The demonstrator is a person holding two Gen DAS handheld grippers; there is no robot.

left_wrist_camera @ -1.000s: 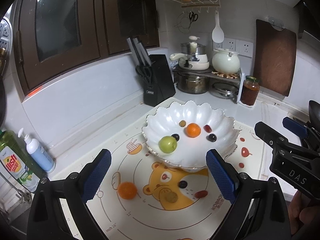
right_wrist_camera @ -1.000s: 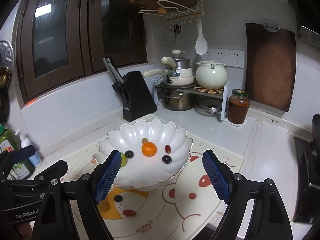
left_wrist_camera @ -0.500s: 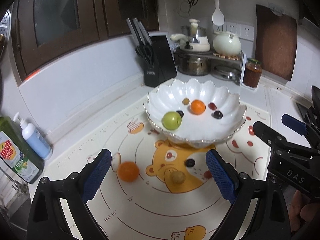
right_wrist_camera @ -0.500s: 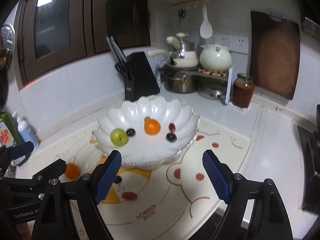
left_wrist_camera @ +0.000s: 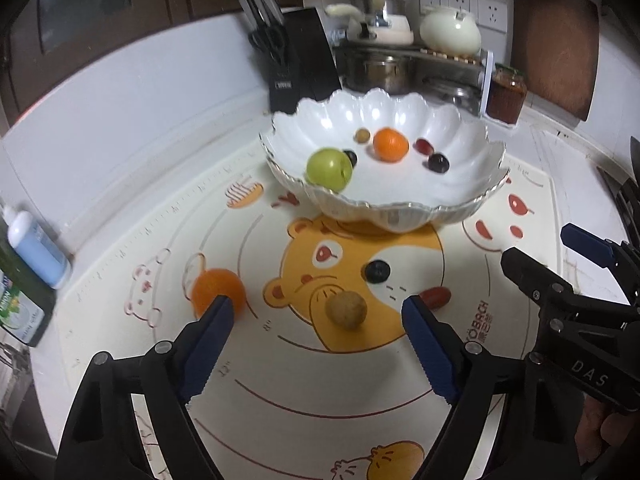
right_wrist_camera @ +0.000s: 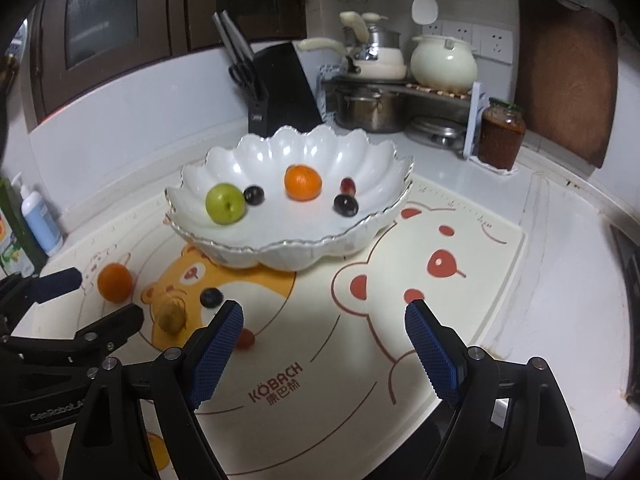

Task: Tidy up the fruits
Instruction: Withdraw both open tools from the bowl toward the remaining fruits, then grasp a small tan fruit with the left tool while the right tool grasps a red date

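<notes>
Both my hands' fingers (left_wrist_camera: pixel 318 354) (right_wrist_camera: pixel 326 354) stand apart, the left just narrowed on nothing — the brown fruit (left_wrist_camera: pixel 346 309) near the mat's (left_wrist_camera: pixel 280 380) front edge could roll off if nudged.

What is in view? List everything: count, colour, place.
bowl: 1, white, on the mat
green fruit: 1, green, in bowl
oranges: 2, orange, bowl and mat
dark grapes: 3, dark, two bowl, one mat
red fruits: 2, red, bowl and mat
tan fruits: 2, tan, bowl and mat
mat: 1, cream, on counter
knife block: 1, black, behind bowl
bottles: 2, blue, green, left edge
left gripper: 1, black-blue, open, jaws have just been closing, nothing between
right gripper: 1, black-blue, open, empty
</notes>
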